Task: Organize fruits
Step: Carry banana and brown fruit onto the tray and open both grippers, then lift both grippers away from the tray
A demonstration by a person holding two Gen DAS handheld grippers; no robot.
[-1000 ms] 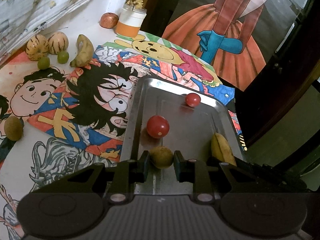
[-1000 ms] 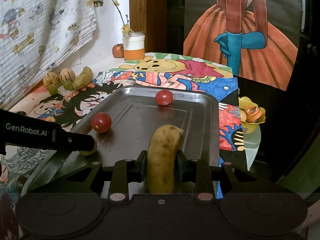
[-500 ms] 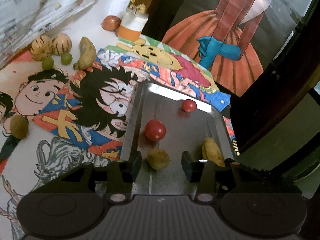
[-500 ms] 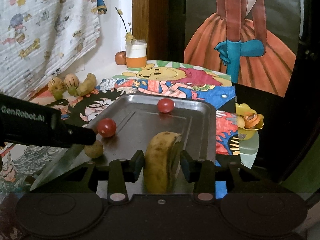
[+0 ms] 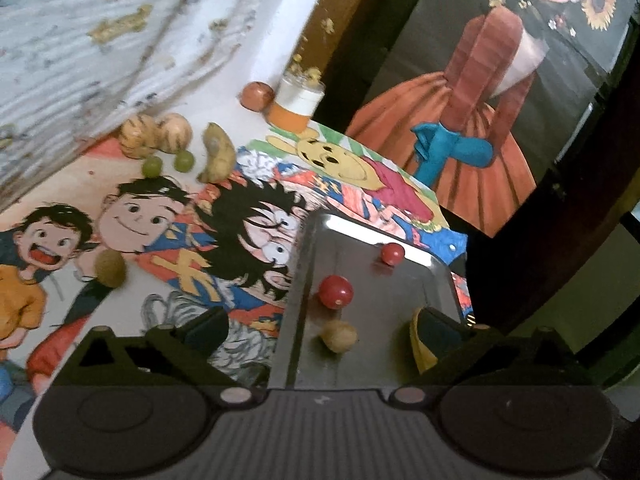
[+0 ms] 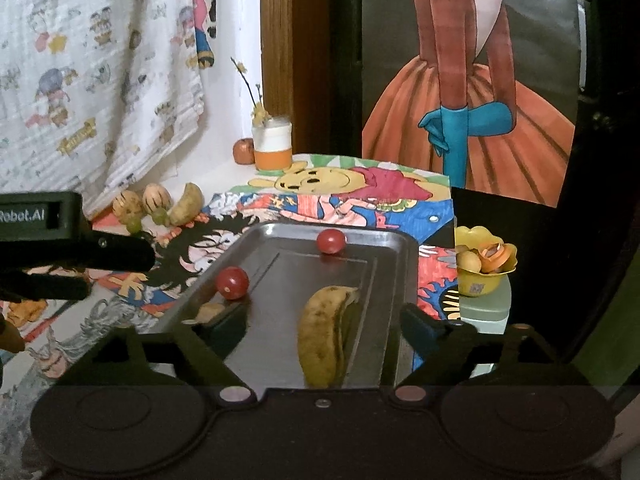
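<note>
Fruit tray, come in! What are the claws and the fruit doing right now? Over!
Both claws opening, nothing gripped. Banana and small brown fruit lie loose on the metal tray with two tomatoes. More fruit waits on the mat. Nothing in the way.

A silver-grey metal tray (image 6: 384, 248) holds two glossy red cherry tomatoes (image 6: 232, 282), a yellow banana (image 6: 320, 340) freckled brown, and a tan round fruit (image 5: 339, 335). At the tray's 10 o'clock lie two cream, brown-striped melons (image 5: 138, 140), two pale green grapes (image 5: 152, 166) and another brown-spotted yellow banana (image 5: 218, 156). The tablecloth (image 5: 140, 220) carries bright cartoon figures; a white-and-orange jar (image 6: 273, 148) stands at 12 o'clock.
</note>
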